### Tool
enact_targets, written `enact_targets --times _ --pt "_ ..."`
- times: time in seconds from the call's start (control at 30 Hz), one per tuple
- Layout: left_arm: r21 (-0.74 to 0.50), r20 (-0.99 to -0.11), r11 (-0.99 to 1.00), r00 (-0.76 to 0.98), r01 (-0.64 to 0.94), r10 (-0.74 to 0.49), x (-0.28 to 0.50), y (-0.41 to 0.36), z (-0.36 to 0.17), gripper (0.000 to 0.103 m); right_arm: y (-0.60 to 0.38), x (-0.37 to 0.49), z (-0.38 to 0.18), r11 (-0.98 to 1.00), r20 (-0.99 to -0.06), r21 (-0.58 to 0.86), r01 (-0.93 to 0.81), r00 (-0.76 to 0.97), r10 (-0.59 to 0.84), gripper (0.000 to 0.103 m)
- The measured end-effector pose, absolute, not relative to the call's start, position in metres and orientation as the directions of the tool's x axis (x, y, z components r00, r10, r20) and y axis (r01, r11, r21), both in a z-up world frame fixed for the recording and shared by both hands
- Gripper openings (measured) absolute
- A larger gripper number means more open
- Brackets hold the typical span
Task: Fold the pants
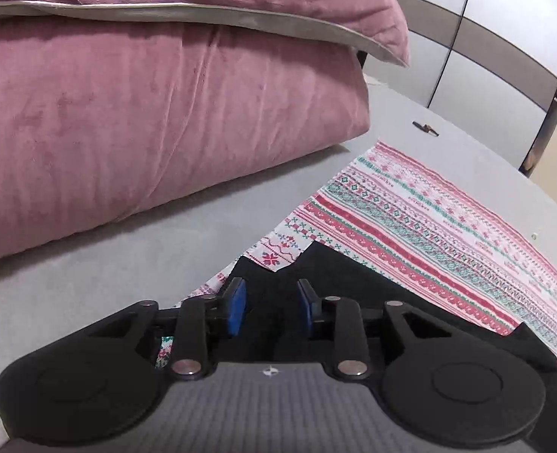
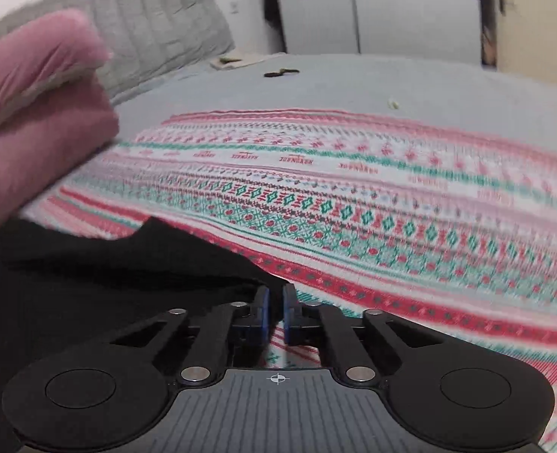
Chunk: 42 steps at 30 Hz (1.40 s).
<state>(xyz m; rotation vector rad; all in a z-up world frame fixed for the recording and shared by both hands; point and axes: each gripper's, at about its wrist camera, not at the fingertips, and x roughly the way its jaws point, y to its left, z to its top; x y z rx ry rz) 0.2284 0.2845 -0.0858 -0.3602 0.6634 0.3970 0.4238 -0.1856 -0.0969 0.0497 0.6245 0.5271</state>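
The left gripper [image 1: 271,304] stands apart over black pants [image 1: 354,294] on a patterned cloth [image 1: 429,219], while the right gripper [image 2: 275,307] has its pads nearly together at the pants' [image 2: 108,264] edge.

**Room to the right, bedding to the left**

The stacked pink duvet [image 1: 157,113] walls off the left side. Beyond the patterned cloth [image 2: 354,196], the grey bed surface [image 2: 391,79] lies open (bar a small dark object [image 2: 281,73]) toward the wardrobe doors [image 1: 505,49].

Pants [image 2: 90,271] on cloth [image 2: 354,188] on bed [image 2: 391,83] — blanket [image 1: 146,113] to left.
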Motion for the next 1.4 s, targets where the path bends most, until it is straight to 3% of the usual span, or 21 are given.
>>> enact_targets --times 0.13,0.27,0.4,0.47,0.63,0.8,0.93,1.07,1.2,1.27,1.33,1.37,1.4 --pt "-0.159 -0.62 0.847 0.719 -0.508 0.315 0.219 0.281 -0.073 0.055 -0.206 0.444 -0.104 0.829 -0.554 0.426 -0.362 0.621 0.555 0.005" --pt "-0.173 -0.553 0.854 0.766 -0.49 0.328 0.204 0.272 -0.055 0.055 -0.2 0.442 -0.106 0.839 -0.55 0.36 -0.408 0.634 0.544 0.006" --pt "-0.042 -0.657 0.965 0.735 -0.257 0.167 0.224 0.214 -0.076 0.055 -0.201 0.441 -0.107 0.831 -0.528 0.383 -0.405 0.642 0.556 0.007" --pt "0.024 -0.687 0.979 0.708 -0.201 0.162 0.23 0.192 -0.086 0.055 -0.204 0.441 -0.109 0.822 -0.517 0.398 -0.407 0.641 0.568 0.007" --pt "0.054 -0.811 0.988 0.571 -0.145 0.128 0.238 0.176 -0.116 0.053 -0.207 0.444 -0.108 0.814 -0.512 0.424 -0.398 0.636 0.578 0.007" --pt "0.057 -0.817 0.987 0.562 -0.148 0.132 0.235 0.182 -0.122 0.053 -0.204 0.448 -0.108 0.819 -0.51 0.395 -0.416 0.643 0.572 0.006" --pt "0.062 -0.809 0.987 0.572 -0.148 0.136 0.238 0.182 -0.118 0.053 -0.2 0.446 -0.105 0.881 -0.491 0.295 -0.369 0.733 0.472 0.006" --pt "0.042 -0.778 0.984 0.612 -0.172 0.141 0.232 0.191 -0.106 0.053 -0.21 0.442 -0.098 0.855 -0.501 0.353 -0.379 0.696 0.515 0.014" --pt "0.044 -0.815 0.979 0.559 -0.2 0.151 0.229 0.203 -0.118 0.053 -0.222 0.43 -0.075 0.786 -0.453 0.428 -0.446 0.647 0.614 0.014" --pt "0.033 -0.817 0.98 0.56 -0.197 0.14 0.224 0.207 -0.121 0.053 -0.212 0.432 -0.079 0.739 -0.552 0.456 -0.496 0.494 0.672 0.014" --pt "0.017 -0.817 0.979 0.561 -0.205 0.132 0.221 0.21 -0.121 0.053 -0.2 0.436 -0.092 0.822 -0.644 0.374 -0.428 0.517 0.563 0.011" --pt "0.011 -0.818 0.978 0.561 -0.206 0.128 0.22 0.211 -0.121 0.053 -0.198 0.439 -0.099 0.856 -0.646 0.361 -0.37 0.563 0.516 0.01" --pt "0.012 -0.818 0.979 0.561 -0.202 0.126 0.219 0.212 -0.12 0.053 -0.204 0.438 -0.105 0.845 -0.583 0.426 -0.324 0.616 0.53 0.015"
